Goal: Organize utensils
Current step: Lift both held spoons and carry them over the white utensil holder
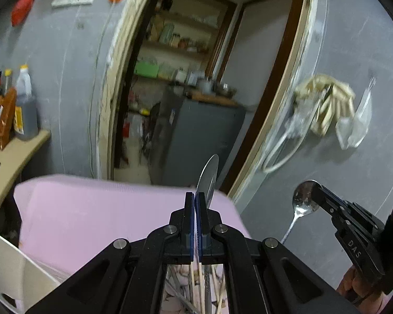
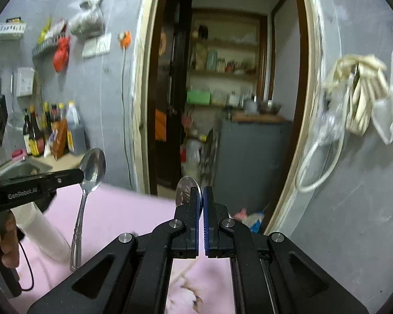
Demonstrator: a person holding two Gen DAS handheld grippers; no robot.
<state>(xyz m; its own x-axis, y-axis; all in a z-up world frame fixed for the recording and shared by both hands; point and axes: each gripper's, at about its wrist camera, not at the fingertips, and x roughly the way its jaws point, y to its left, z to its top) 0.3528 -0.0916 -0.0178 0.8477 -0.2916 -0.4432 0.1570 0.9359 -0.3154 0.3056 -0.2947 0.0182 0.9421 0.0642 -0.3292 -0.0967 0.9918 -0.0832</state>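
Observation:
Both grippers are raised above the pink table cover [image 1: 91, 209], each holding a metal spoon near its bowl. My left gripper [image 1: 196, 196] is shut on a spoon [image 1: 209, 178] whose bowl sticks up past the fingertips; its handle hangs below. To the right, my right gripper [image 1: 315, 191] is shut on a second spoon [image 1: 304, 198]. In the right wrist view, my right gripper [image 2: 202, 191] pinches that spoon's bowl [image 2: 184, 191]. The left gripper [image 2: 81, 175] comes in from the left with its spoon [image 2: 91, 170], its patterned handle dangling. Chopsticks and other utensils [image 1: 196, 287] lie under the left gripper.
A white container [image 1: 13, 261] stands at the table's left. Sauce bottles [image 1: 23, 104] line a counter beside a sink [image 2: 26, 167]. Straight ahead, an open doorway shows a grey cabinet [image 2: 249, 162] and shelves. Pale gloves [image 2: 361, 94] and a cable hang on the grey wall at right.

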